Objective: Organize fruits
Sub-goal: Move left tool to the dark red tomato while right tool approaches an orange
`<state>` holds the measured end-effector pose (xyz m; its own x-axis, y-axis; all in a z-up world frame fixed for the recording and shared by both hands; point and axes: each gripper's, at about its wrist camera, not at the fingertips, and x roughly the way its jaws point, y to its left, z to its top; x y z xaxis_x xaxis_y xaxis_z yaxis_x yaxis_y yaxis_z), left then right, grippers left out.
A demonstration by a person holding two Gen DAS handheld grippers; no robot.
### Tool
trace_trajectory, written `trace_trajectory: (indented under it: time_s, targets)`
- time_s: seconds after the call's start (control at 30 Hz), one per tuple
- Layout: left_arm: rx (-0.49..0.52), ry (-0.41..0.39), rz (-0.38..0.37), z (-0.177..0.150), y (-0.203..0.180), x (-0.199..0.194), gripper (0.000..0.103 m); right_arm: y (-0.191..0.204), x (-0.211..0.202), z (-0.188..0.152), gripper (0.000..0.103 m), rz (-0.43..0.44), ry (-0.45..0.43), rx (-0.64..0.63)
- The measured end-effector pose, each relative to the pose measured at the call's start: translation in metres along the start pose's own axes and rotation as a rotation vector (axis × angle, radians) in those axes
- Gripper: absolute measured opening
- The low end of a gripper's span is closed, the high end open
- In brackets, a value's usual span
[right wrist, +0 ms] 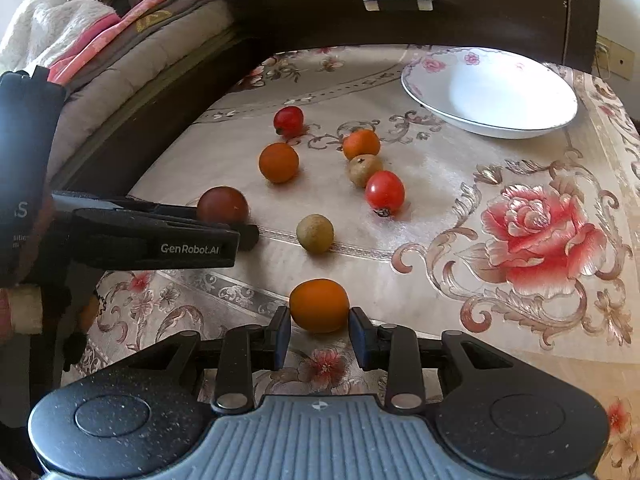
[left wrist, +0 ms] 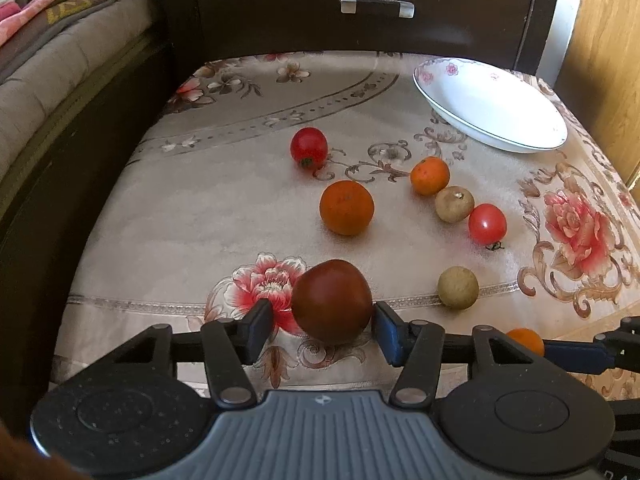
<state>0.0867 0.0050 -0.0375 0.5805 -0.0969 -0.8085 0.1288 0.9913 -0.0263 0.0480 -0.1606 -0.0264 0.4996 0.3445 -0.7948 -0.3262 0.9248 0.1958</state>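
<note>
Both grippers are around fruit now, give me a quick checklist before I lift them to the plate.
1. Left gripper fingers bracket the dark red tomato: ok.
2. Left fingers touching the tomato on both sides: cannot tell; a small gap seems to show.
3. Right gripper fingers bracket the near orange: ok, narrow gaps still visible.
4. White plate empty and ready: ok.
5. Path to the plate: not ok for a low sweep; a longan and red tomato lie between.
6. Grippers clear of each other: ok.
</note>
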Motion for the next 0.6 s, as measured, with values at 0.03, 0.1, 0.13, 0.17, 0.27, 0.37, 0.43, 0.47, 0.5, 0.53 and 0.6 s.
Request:
trace_trajectory:
  time_s: [0.03, 0.1, 0.13, 0.17, 0.27, 0.37, 0.43, 0.47, 0.5, 0.53, 0.6]
  targets:
    - [0.008, 0.004, 0.000, 0.001, -0.001, 0.001, 0.065, -0.001, -0.001, 0.000, 0.027, -0.003, 0.000, 0.004]
    - [0.009, 0.010, 0.005, 0.002, -0.002, 0.001, 0.065, -0.002, -0.003, -0.001, 0.026, -0.010, -0.003, 0.011]
    - [0.011, 0.009, 0.006, 0.002, -0.002, 0.001, 0.065, -0.003, -0.004, -0.001, 0.027, -0.014, -0.006, 0.012]
    - [0.011, 0.006, 0.007, 0.001, -0.002, 0.001, 0.065, -0.003, -0.006, 0.000, 0.027, -0.019, -0.008, 0.013]
    - [0.017, 0.001, -0.001, 0.001, -0.003, 0.000, 0.058, -0.005, -0.011, 0.000, 0.026, -0.031, -0.017, 0.020]
    - [0.036, 0.003, -0.007, 0.002, -0.007, -0.003, 0.049, -0.007, -0.018, 0.003, 0.026, -0.040, -0.039, 0.026]
    - [0.040, -0.001, -0.012, 0.003, -0.007, -0.005, 0.047, -0.010, -0.023, 0.005, 0.025, -0.050, -0.056, 0.031]
    - [0.041, 0.000, -0.015, 0.004, -0.008, -0.006, 0.047, -0.011, -0.024, 0.006, 0.025, -0.053, -0.062, 0.038]
    - [0.044, 0.000, -0.018, 0.004, -0.008, -0.008, 0.047, -0.014, -0.026, 0.007, 0.024, -0.054, -0.068, 0.047]
    - [0.046, 0.000, -0.025, 0.004, -0.009, -0.009, 0.047, -0.016, -0.027, 0.008, 0.023, -0.057, -0.074, 0.053]
    - [0.055, -0.005, -0.033, 0.005, -0.012, -0.013, 0.046, -0.018, -0.027, 0.010, 0.020, -0.068, -0.081, 0.056]
